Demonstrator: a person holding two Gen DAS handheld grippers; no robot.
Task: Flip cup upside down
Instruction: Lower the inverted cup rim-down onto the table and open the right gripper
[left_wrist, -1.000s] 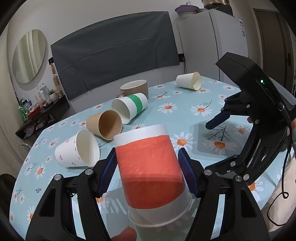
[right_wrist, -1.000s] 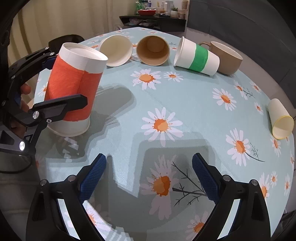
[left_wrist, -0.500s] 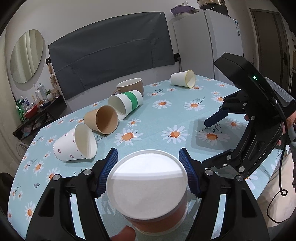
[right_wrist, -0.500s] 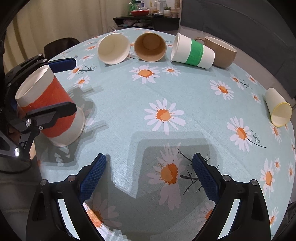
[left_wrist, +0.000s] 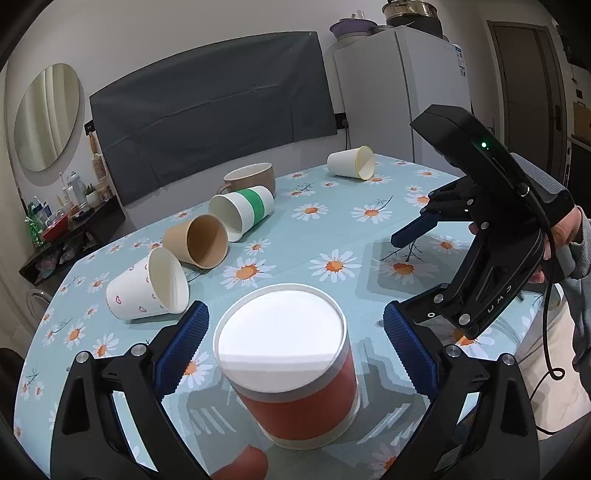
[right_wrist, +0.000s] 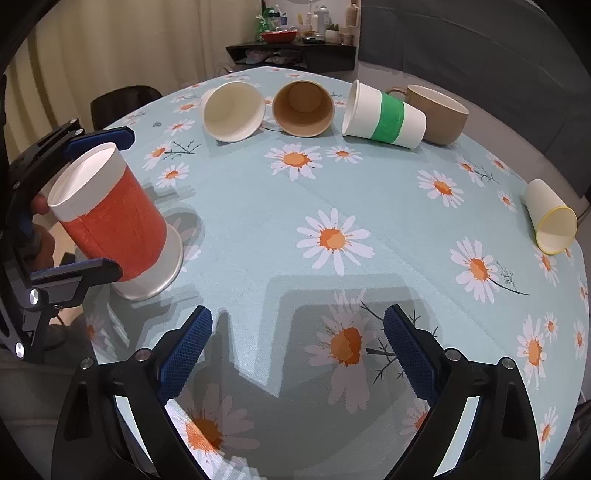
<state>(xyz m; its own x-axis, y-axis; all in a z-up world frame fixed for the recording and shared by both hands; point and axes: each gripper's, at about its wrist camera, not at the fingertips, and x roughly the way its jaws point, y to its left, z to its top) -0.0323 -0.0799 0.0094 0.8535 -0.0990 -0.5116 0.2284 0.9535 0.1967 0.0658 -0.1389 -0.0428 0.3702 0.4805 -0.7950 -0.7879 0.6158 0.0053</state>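
Note:
An orange-banded paper cup stands upside down on the daisy tablecloth, mouth on the cloth and white base up. My left gripper is open, its blue pads apart from the cup on either side. In the right wrist view the cup stands at the left between the left gripper's fingers. My right gripper is open and empty, low over the cloth near the table's front; it also shows in the left wrist view.
Several cups lie on their sides at the back: a white heart-print cup, a brown cup, a green-banded cup, and a yellow-rimmed cup far right. A tan mug stands behind them. A fridge stands beyond the table.
The left gripper set the orange cup down on its mouth, opened its jaws and let go. The right gripper has barely moved.

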